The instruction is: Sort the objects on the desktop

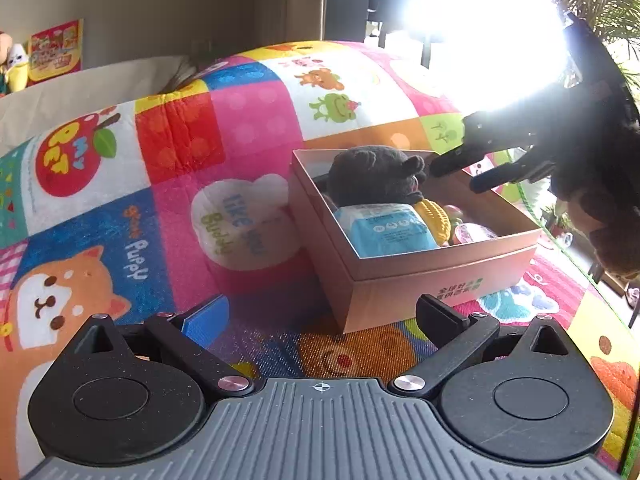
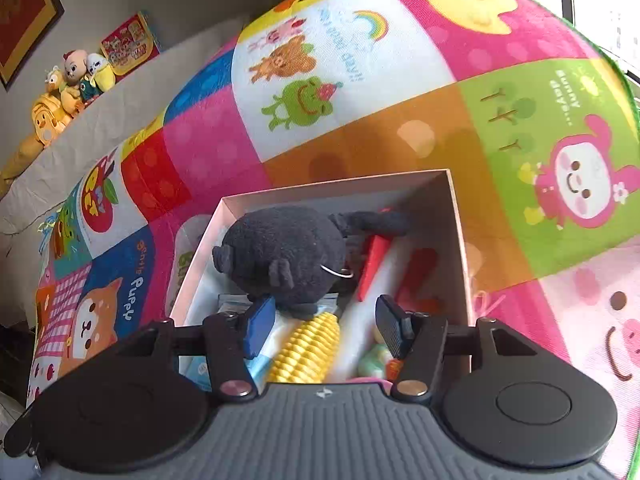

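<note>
Two grippers. Right gripper [image 2: 326, 330]: jaws partly apart, empty, poised over the box [image 2: 458, 216] above the yellow corn toy [image 2: 308, 350], whose long axis runs toward the gripper. Left gripper [image 1: 320, 316]: jaws wide, empty, just outside the box's near corner. Inside the box: dark plush toy [image 2: 280, 252], red block [image 2: 374, 264] standing tilted, blue packet [image 1: 384, 230]. Under the box: patchwork mat [image 2: 360, 132].
</note>
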